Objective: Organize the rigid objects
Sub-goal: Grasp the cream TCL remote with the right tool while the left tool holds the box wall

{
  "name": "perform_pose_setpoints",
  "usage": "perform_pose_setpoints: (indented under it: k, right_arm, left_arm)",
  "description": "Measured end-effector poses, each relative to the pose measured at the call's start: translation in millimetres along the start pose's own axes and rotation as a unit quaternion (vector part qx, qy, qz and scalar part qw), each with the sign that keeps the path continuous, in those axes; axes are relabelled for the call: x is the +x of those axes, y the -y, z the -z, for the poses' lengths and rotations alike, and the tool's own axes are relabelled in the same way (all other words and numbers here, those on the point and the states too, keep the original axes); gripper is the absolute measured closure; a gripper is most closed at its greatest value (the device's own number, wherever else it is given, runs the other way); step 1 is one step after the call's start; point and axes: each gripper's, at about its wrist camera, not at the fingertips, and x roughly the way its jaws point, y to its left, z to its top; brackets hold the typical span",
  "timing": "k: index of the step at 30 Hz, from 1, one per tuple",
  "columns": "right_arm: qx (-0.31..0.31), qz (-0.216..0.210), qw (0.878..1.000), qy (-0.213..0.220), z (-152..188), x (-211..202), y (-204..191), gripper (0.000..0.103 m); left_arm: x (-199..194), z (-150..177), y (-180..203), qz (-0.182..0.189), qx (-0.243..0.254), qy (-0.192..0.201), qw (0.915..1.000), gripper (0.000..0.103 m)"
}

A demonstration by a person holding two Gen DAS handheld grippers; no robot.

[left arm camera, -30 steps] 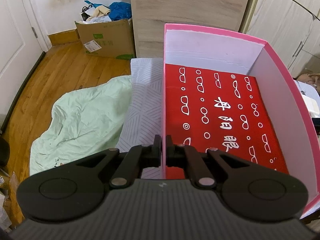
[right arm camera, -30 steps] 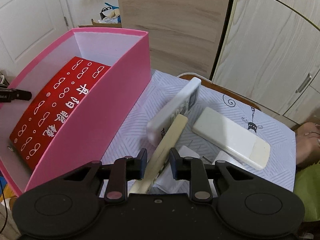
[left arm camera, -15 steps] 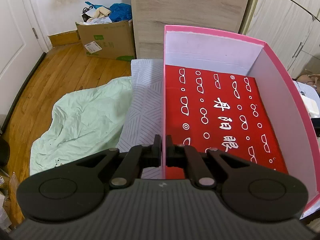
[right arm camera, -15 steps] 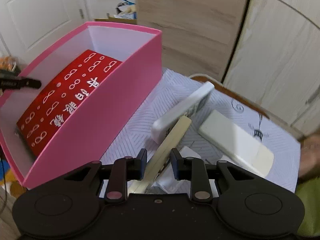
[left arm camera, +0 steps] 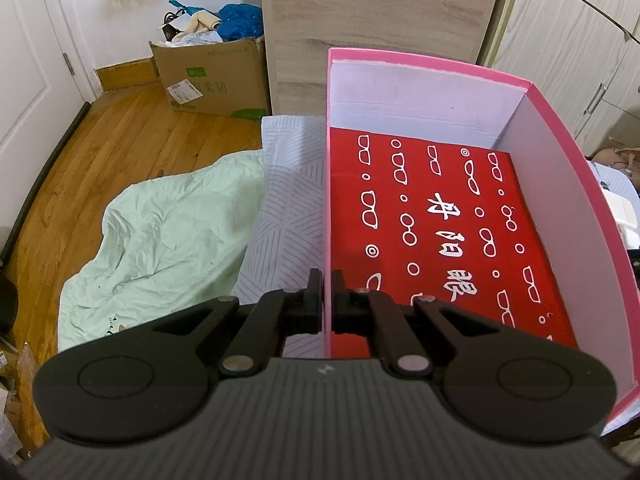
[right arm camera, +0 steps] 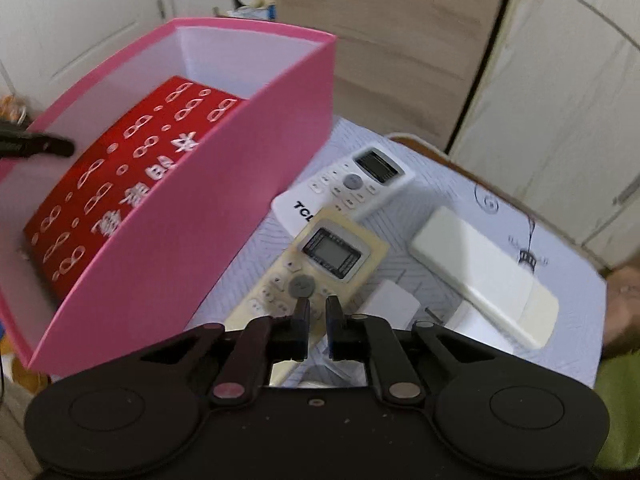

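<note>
Left hand-held gripper (left arm camera: 327,300) pinches pink box (left arm camera: 400,65) wall over striped tablecloth (left arm camera: 286,208), wooden floor (left arm camera: 120,136) beyond

1. A wooden plank floor (left arm camera: 120,152) runs to a white wall (left arm camera: 132,8) with a wood skirting
2. A white door (left arm camera: 24,60) stands at the left
3. An open cardboard box (left arm camera: 212,76) of clutter sits beside a pale wood-grain cabinet (left arm camera: 376,4)
4. Light wardrobe doors (left arm camera: 568,52) fill the right
5. A mint green sheet (left arm camera: 160,240) lies crumpled on the floor
</note>
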Motion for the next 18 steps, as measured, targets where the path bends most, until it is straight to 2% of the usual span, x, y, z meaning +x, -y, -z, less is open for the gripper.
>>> perform_pose_setpoints:
  k: [3, 4, 8, 11, 13, 15, 18]
  right_arm:
    - [0.048, -0.031, 0.998, 0.005, -3.7, 0.5, 9.9, 0.063]
    - [0.060, -0.037, 0.997, 0.004, -4.1, 1.8, 11.0, 0.059]
    - [0.084, -0.043, 0.995, -0.014, -4.2, 9.4, 7.1, 0.055]
    - [0.082, -0.030, 0.996, -0.018, -4.8, 10.2, 1.9, 0.045]
    - [0.074, -0.014, 0.997, -0.021, -5.5, 12.4, -1.3, 0.035]
    - [0.075, -0.001, 0.997, -0.026, -6.0, 17.8, 1.5, 0.032]
    - [0.097, -0.027, 0.994, -0.029, -7.3, 23.6, 12.6, 0.031]
  left_arm:
    - [0.5, 0.3, -0.1, 0.001, -0.001, 0.000, 1.0000, 0.100]
    - [0.4, 0.4, 0.3, 0.000, -0.001, 0.000, 1.0000, 0.100]
    - [0.2, 0.0, -0.1, 0.001, -0.002, 0.000, 1.0000, 0.100]
    - [1.3, 0.2, -1.2, 0.001, -0.005, 0.000, 1.0000, 0.100]
    - [1.5, 0.3, -1.9, 0.002, -0.010, 0.000, 0.9999, 0.100]
    - [1.5, 0.5, -3.4, 0.002, -0.012, 0.000, 0.9999, 0.100]
    - [1.8, 0.0, -4.8, 0.002, -0.016, -0.002, 0.9999, 0.100]
